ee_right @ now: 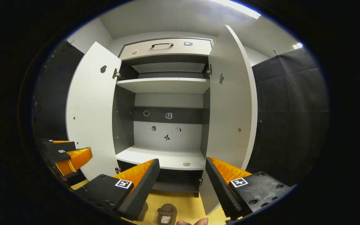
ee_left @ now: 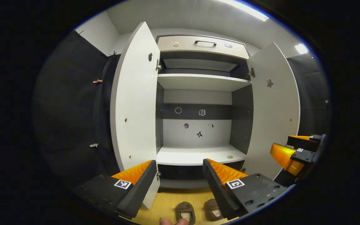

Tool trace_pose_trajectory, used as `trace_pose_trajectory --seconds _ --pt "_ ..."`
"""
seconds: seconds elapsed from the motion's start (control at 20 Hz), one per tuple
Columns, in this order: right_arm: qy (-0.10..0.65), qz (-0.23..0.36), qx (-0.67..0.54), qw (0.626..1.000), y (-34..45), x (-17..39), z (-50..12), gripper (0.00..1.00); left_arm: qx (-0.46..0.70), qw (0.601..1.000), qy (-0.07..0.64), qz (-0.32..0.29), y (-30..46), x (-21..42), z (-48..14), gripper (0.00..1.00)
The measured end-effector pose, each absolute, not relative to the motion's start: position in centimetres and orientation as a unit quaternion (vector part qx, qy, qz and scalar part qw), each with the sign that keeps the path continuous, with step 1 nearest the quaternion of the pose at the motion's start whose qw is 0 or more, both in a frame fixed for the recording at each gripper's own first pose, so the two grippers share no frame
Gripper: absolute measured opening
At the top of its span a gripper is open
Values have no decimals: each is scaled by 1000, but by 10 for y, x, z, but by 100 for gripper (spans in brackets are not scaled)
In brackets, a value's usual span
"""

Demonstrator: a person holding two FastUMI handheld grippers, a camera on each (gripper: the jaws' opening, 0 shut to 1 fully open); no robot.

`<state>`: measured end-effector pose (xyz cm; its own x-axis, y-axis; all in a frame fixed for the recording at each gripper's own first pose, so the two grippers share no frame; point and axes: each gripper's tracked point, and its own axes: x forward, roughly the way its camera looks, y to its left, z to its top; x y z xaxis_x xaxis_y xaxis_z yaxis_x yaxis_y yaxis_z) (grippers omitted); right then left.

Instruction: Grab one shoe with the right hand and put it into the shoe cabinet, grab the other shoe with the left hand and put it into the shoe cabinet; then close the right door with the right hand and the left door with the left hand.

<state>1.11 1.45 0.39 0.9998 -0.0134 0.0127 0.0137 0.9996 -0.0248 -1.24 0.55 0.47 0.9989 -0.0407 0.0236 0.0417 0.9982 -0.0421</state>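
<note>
Left hand-held gripper (ee_left: 177, 175): jaws wide, nothing between them, held up facing the tall white-and-grey shoe cabinet (ee_left: 198, 81). Right hand-held gripper (ee_right: 181, 175): likewise wide and empty, same aim. Both cabinet doors stand fully open: white left door (ee_left: 134, 103), white right door (ee_left: 273, 109). Wide white lower shelf (ee_left: 195, 154) is bare except for a small round item near its right front; upper shelf appears bare too. Pair of brown slip-on shoes (ee_left: 198, 212) sits on the yellow wooden floor (ee_left: 167, 201) just in front of the cabinet base, side by side, below both grippers; in right gripper view one shoe (ee_right: 167, 214) is plain, the other partly hidden behind a finger. No shoe picked up yet, so task looks to be at its start. Risks, in my judgement: shoes lie close together, so a wide jaw coming down could nudge or catch the neighbour; soft uppers may fold and slip from the grip; right door edge is near the right gripper's path and could be knocked.
</note>
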Motion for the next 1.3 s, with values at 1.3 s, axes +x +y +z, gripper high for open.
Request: trace_pose_trajectory --seconds 1.3 --pt "289 64 33 954 84 0 -303 99 -33 999 -14 -2 35 -9 -24 94"
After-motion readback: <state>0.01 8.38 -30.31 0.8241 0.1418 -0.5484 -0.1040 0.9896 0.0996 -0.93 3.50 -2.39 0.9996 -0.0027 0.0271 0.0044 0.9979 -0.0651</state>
